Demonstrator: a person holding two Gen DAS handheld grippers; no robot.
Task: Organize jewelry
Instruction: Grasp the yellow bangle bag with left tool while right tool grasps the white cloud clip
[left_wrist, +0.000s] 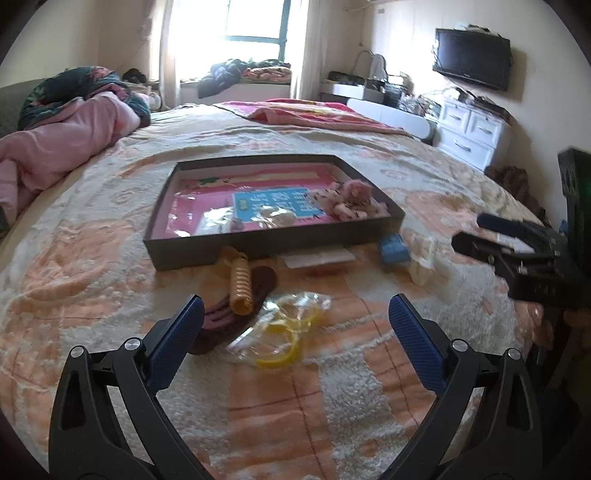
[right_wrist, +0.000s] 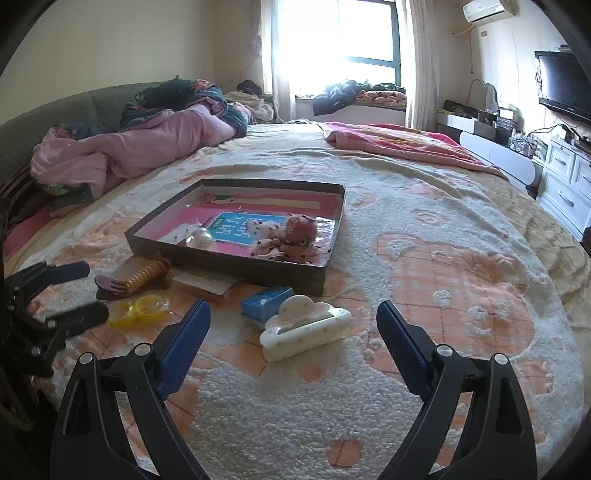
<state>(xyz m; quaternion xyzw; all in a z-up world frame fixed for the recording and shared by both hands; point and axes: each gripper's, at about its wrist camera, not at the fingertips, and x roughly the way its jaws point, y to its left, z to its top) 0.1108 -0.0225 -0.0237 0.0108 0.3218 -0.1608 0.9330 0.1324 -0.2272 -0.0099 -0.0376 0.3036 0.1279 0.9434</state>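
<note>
A dark shallow tray (left_wrist: 258, 247) (right_wrist: 236, 269) with a pink lining lies on the bed and holds a pink fluffy hair piece (left_wrist: 356, 190) (right_wrist: 301, 229) and small bagged items. In front of it lie a gold spiral clip (left_wrist: 242, 282) (right_wrist: 142, 277) on a maroon claw clip (left_wrist: 221, 317), yellow rings in a clear bag (left_wrist: 282, 332) (right_wrist: 138, 308), a blue box (left_wrist: 393, 251) (right_wrist: 266, 301) and a white cloud-shaped clip (right_wrist: 304, 325) (left_wrist: 421, 262). My left gripper (left_wrist: 295, 314) is open just short of the yellow rings. My right gripper (right_wrist: 290, 319) is open around the near side of the cloud clip, not touching it.
The bed has a cream and orange fleece blanket (right_wrist: 443, 295). A pink quilt (right_wrist: 129, 151) is piled at the far left and a pink blanket (right_wrist: 399, 144) lies at the far end. White drawers (left_wrist: 469, 129) stand beyond the bed's right edge.
</note>
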